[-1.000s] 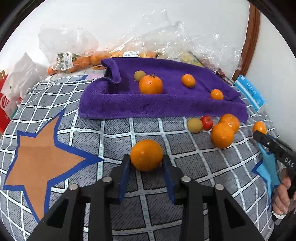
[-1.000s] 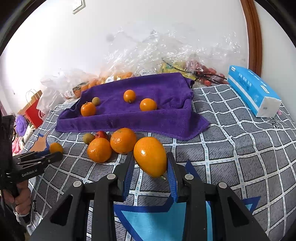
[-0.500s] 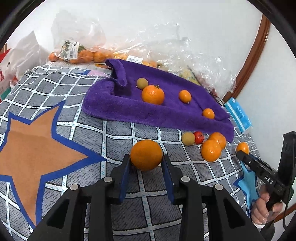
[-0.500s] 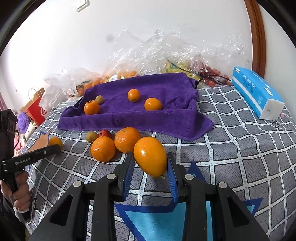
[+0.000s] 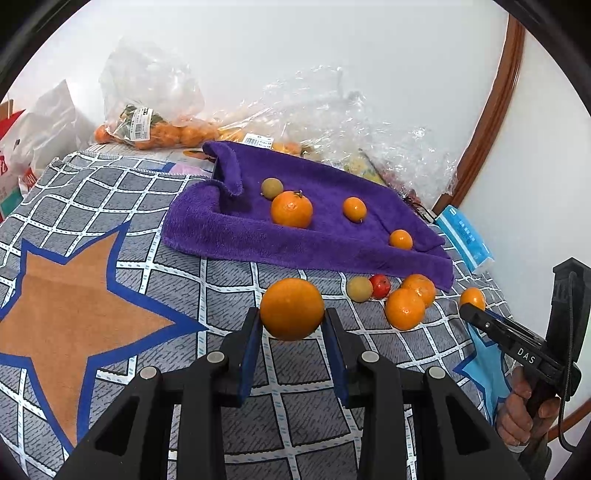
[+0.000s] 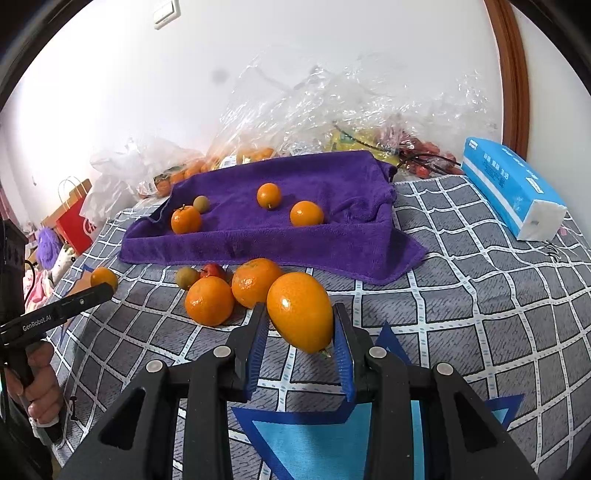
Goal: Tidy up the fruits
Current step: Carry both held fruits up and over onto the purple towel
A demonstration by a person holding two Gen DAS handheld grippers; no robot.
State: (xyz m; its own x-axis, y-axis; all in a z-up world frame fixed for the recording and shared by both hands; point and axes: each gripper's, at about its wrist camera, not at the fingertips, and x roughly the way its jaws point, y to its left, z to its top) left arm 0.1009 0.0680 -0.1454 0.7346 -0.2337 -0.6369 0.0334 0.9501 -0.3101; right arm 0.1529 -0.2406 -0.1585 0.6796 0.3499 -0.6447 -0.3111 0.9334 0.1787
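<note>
One light switch [image 6: 168,13], right view only.

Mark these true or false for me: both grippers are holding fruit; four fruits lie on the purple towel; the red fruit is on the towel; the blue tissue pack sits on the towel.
1. Both grippers hold fruit. True: the left gripper is shut on a round orange fruit, the right gripper on an egg-shaped orange fruit.
2. Four fruits lie on the purple towel. True: three orange ones and a small greenish-brown one.
3. The small red fruit is on the towel. False: it lies on the grey checked cloth in front of the towel.
4. The blue tissue pack sits on the towel. False: it lies apart, right of the towel.
</note>
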